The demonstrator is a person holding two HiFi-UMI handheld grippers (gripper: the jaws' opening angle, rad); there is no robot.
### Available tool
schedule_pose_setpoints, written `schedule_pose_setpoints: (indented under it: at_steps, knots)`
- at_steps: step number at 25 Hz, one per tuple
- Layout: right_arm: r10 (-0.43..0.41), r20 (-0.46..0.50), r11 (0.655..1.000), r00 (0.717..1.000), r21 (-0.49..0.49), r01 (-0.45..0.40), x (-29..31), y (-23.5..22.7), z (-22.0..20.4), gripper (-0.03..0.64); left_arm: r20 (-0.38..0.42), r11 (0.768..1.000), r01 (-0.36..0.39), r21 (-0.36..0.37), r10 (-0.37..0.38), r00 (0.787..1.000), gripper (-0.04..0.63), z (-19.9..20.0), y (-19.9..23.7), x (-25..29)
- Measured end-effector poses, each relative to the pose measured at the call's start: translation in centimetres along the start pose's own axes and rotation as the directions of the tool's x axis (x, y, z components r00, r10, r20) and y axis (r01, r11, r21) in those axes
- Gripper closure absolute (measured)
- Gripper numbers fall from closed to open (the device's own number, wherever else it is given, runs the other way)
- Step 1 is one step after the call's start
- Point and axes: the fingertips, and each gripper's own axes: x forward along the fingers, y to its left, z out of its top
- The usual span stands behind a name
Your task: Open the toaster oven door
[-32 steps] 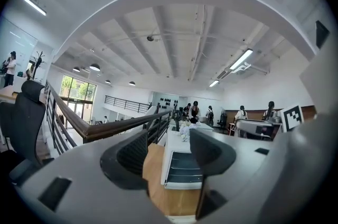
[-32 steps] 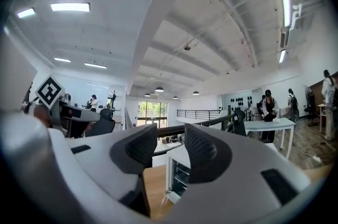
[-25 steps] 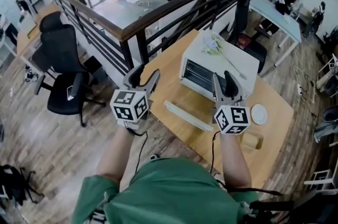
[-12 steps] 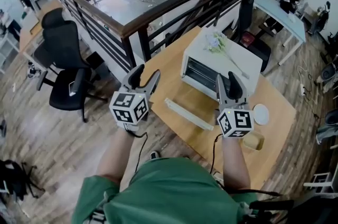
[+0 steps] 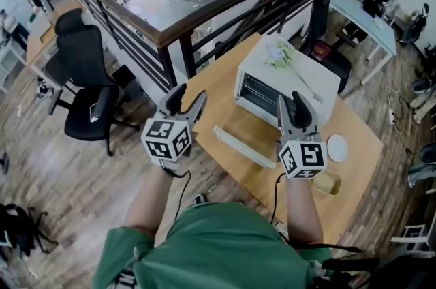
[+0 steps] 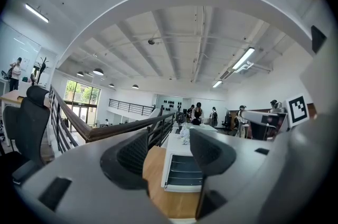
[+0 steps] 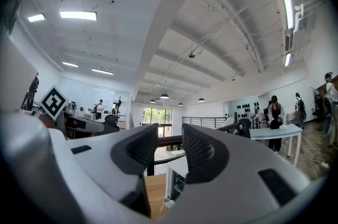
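A white toaster oven point(image 5: 300, 80) stands on the wooden table point(image 5: 211, 93), its door point(image 5: 242, 146) folded down flat toward me and the rack inside showing. My left gripper point(image 5: 184, 98) hovers open off the table's left edge, nothing between its fingers. To the right of the lowered door, my right gripper point(image 5: 291, 103) is held in front of the oven; its jaws have just been closing a little, with nothing between them and a gap left. The left gripper view has the oven point(image 6: 182, 175) past the left gripper point(image 6: 168, 153). The right gripper point(image 7: 165, 150) sees the oven point(image 7: 177, 182) low between its fingers.
White flowers point(image 5: 276, 54) lie on the oven's top. A white plate point(image 5: 336, 148) and a tan block point(image 5: 327, 180) sit on the table by my right hand. A dark railing point(image 5: 204, 15) runs behind the table, and black office chairs point(image 5: 82, 69) stand at the left.
The right gripper's jaws stand slightly narrower than a second ago. Both hands have stayed where they were, and the oven door lies as before.
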Motion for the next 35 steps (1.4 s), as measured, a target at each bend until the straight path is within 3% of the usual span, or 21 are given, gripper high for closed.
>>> schedule_pose_setpoints:
  at_steps: [35]
  knots:
    - [0.054, 0.011, 0.998, 0.998, 0.024, -0.054, -1.5, -0.2, 1.4, 0.471, -0.005, 1.000, -0.007, 0.012, 0.007, 1.000, 0.341, 0.4, -1.9, -0.4]
